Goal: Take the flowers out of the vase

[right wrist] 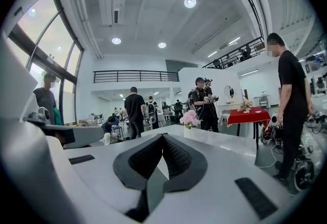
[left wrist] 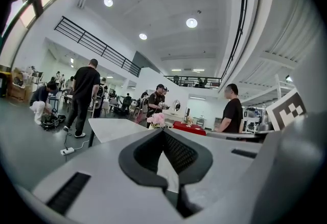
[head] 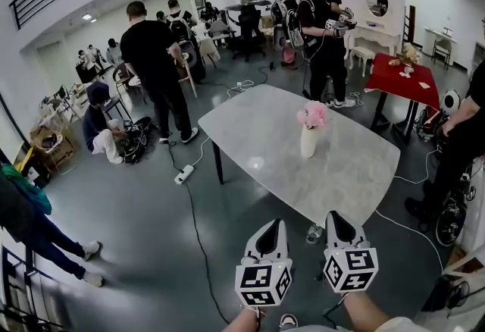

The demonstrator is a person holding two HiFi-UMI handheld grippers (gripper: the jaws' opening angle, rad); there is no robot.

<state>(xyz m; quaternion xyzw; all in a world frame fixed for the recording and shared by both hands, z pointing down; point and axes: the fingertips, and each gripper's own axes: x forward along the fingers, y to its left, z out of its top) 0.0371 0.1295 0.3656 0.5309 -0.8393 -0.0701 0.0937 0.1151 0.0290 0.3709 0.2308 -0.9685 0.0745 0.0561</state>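
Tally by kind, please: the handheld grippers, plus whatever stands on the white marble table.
Grippers: 2, left gripper and right gripper, both shut and empty
Vases: 1, white vase
Flower bunches: 1, pink flowers in the vase
Total: 4

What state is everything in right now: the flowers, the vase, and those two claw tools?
flowers: pink, standing in the vase.
vase: upright on the table, untouched.
left gripper: shut, empty, away from the vase.
right gripper: shut, empty, away from the vase.
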